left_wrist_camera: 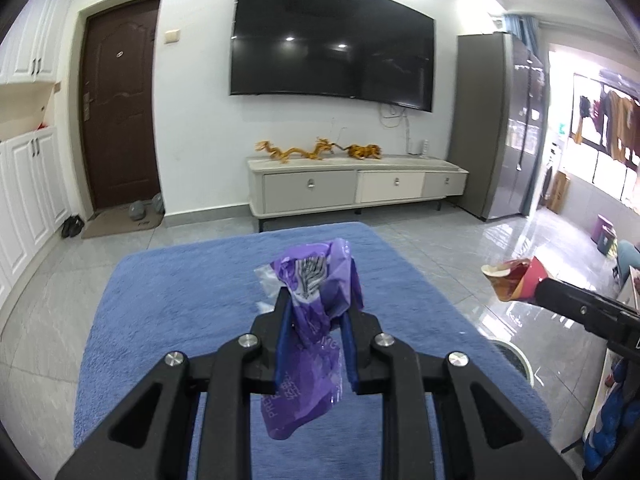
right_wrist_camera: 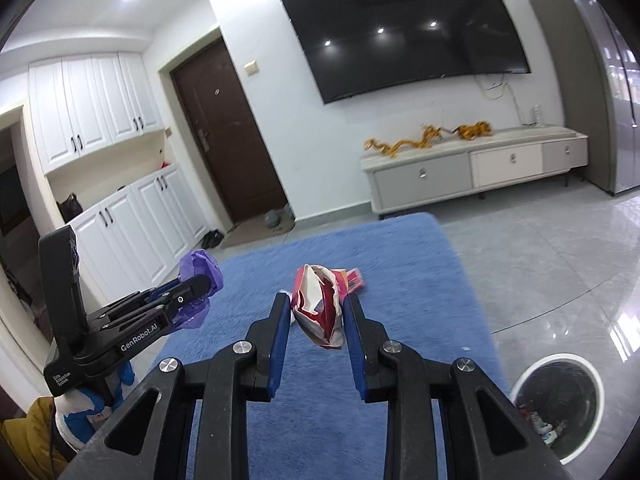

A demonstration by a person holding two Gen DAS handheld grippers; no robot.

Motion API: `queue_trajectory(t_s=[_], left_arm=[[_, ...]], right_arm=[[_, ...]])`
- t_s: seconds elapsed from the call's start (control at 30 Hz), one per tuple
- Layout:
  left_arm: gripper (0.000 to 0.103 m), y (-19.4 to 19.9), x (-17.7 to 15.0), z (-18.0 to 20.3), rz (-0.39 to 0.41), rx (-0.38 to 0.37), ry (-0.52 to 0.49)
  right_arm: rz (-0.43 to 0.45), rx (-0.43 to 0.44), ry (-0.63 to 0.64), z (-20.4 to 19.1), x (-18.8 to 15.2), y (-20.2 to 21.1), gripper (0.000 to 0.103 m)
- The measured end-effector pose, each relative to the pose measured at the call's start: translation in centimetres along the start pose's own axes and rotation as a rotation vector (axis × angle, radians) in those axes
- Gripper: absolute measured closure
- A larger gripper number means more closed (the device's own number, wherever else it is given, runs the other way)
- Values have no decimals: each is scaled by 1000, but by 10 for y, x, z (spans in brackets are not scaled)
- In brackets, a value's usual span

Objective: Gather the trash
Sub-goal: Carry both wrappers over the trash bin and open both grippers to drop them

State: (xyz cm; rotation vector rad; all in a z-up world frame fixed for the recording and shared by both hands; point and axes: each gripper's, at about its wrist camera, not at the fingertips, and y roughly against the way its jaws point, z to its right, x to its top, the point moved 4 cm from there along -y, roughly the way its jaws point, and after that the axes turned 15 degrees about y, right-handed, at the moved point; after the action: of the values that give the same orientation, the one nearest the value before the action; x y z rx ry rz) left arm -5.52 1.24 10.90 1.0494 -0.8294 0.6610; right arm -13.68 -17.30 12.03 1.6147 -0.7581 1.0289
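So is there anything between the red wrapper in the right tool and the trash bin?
Nothing visible. The red wrapper is clamped in the right tool above the blue rug; the trash bin sits open on the floor to its lower right, with only bare tile between.

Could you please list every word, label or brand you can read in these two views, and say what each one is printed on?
"GenRobot.AI": white print on the side of the left tongs, seen from the right wrist.
Small white label on the left tongs' camera housing: too small to read reliably.
Purple wrapper held in the left tongs: pale lettering and a barcode, too blurred and creased to read.
Red and white wrapper in the right tongs: no legible text.
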Motion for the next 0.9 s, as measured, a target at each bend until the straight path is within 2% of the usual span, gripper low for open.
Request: queue_trajectory(t_s=[0.3, 0.53, 0.7, 0.9], left_arm=[[82, -7, -11, 95, -22, -75, -133], [82, -30, -35, 178, -88, -155, -242], [82, -59, -61, 236, -166, -214, -308], [82, -108, -96, 286, -296, -261, -358]], right_arm=[[78, -40, -102, 48, -16, 38, 78], [128, -145, -189, 101, -38, 74, 78], [109, -243, -244, 144, -62, 89, 78], [41, -349, -331, 196, -98, 91, 78]])
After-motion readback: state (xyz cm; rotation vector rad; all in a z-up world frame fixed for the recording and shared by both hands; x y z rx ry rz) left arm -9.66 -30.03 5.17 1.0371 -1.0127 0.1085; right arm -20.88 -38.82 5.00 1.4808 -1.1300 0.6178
